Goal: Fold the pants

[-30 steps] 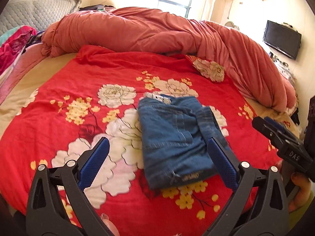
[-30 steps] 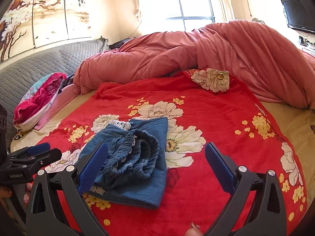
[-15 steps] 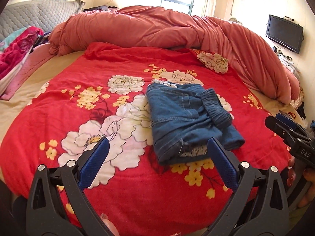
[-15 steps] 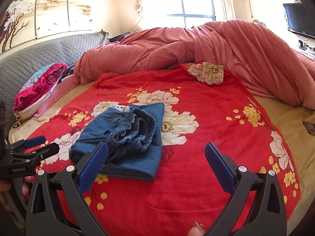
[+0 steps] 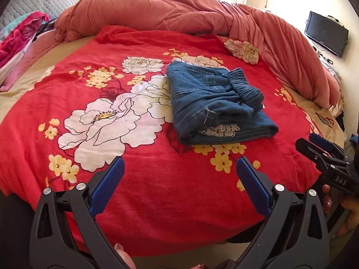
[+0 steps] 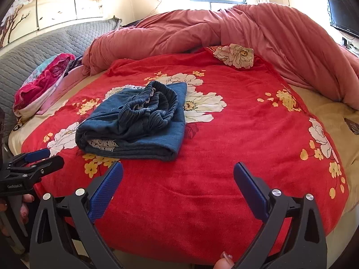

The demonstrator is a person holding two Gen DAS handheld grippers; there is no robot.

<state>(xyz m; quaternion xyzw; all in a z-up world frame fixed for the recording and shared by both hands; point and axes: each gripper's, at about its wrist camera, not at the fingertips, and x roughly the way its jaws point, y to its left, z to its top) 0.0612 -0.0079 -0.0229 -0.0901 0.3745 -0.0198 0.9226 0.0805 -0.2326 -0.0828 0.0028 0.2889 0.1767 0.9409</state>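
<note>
Denim pants (image 5: pixel 215 103) folded on the floral blanket (image 5: pixel 112 116); my left tool (image 5: pixel 179 174) and right tool (image 6: pixel 178 174) gape wide, empty — I'd tuck that loose waistband flat.

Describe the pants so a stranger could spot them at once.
Find the red flowered blanket spread over the bed. On its middle lies a folded bundle of blue denim pants, gathered elastic waistband on top and a bit of white lace at the near edge. It is the only blue fabric there.

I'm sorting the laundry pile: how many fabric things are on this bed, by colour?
Blue: 1, folded pants
Red floral: 1, blanket
Salmon pink: 1, duvet
Magenta: 1, bundle of cloth
Total: 4
</note>
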